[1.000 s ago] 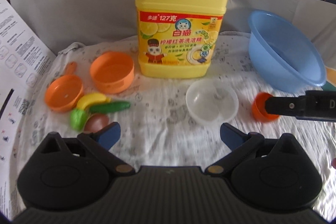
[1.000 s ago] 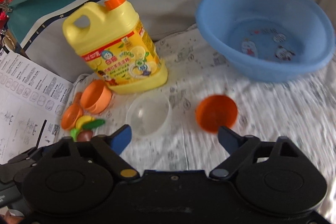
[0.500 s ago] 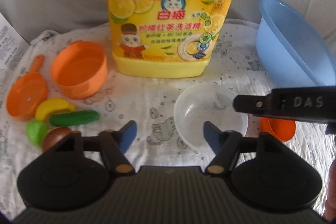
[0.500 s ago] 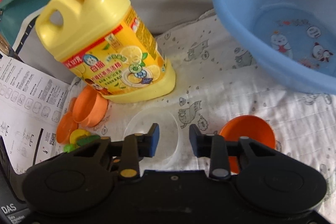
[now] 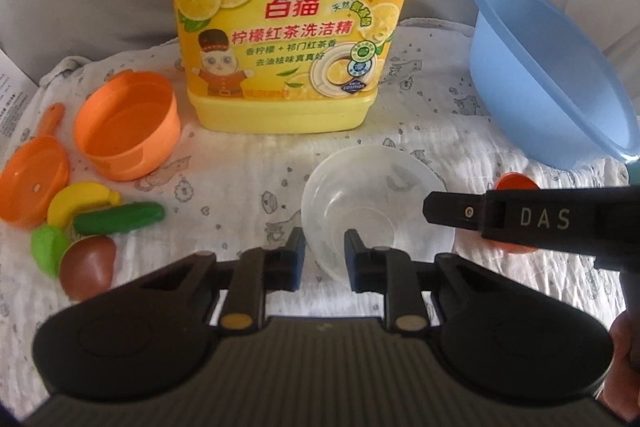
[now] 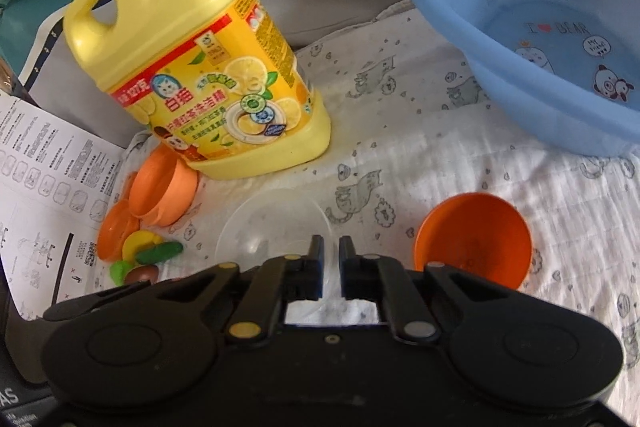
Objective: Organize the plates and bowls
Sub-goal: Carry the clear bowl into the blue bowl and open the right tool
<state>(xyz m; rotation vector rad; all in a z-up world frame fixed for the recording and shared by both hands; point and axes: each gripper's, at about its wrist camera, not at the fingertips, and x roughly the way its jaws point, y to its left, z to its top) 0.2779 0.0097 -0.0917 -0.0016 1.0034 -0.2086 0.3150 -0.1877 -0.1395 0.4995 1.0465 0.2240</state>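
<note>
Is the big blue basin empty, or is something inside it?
Empty, as far as visible: the blue basin shows only printed cartoon pictures on its bare bottom; its far right part is cut off.

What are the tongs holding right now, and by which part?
Both grip the clear bowl by its rim: the left tongs, jaws just closing, on the near edge; the right tongs on its right side.
</note>
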